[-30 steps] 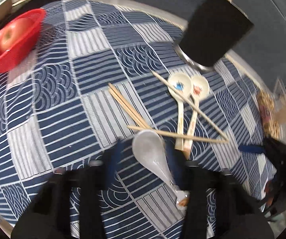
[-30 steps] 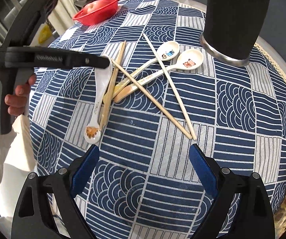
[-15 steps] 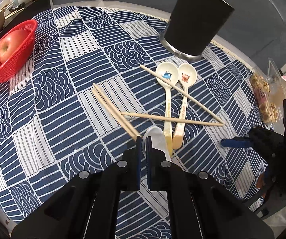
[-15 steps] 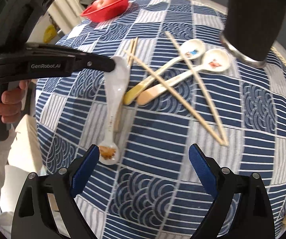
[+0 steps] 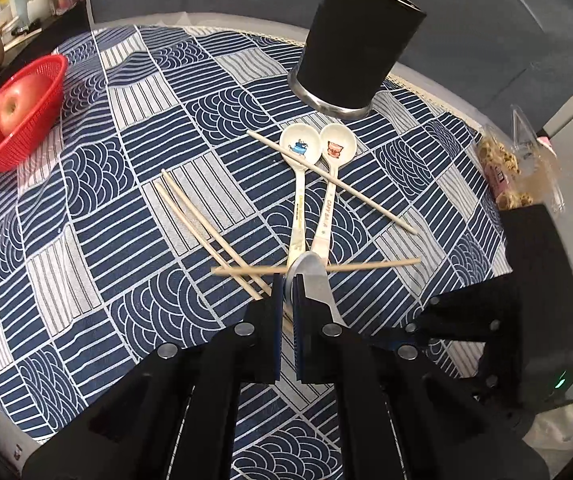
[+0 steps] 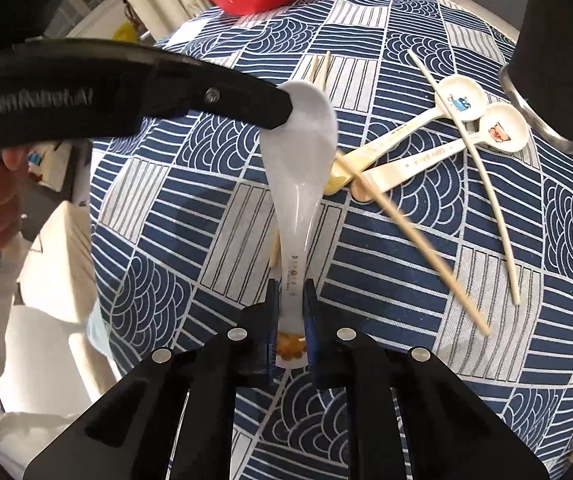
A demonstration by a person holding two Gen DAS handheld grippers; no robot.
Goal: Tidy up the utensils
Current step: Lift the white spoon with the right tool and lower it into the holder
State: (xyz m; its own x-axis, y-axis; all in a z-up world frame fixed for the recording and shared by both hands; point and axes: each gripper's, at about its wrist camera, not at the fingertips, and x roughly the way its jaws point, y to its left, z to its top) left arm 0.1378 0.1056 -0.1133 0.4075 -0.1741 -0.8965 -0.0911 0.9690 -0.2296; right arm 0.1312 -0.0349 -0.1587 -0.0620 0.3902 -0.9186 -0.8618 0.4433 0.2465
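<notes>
A white ceramic spoon (image 6: 298, 168) is held off the cloth at both ends. My left gripper (image 5: 288, 284) is shut on its bowl (image 5: 312, 276); it reaches in from the left in the right wrist view (image 6: 282, 114). My right gripper (image 6: 291, 300) is shut on the spoon's handle. Two cream spoons (image 5: 300, 168) (image 5: 332, 172) lie side by side on the tablecloth, with loose chopsticks (image 5: 210, 228) over and beside them. A black utensil holder (image 5: 354, 48) stands behind, with chopstick ends showing in it.
A red basket (image 5: 26, 108) with an apple sits at the far left of the blue patterned tablecloth (image 5: 126, 200). A clear snack bag (image 5: 514, 168) lies at the right edge. My right gripper's body (image 5: 526, 320) is low right in the left wrist view.
My left gripper shut on the spoon's bowl and lifted it. My right gripper came in and shut on the spoon's handle.
</notes>
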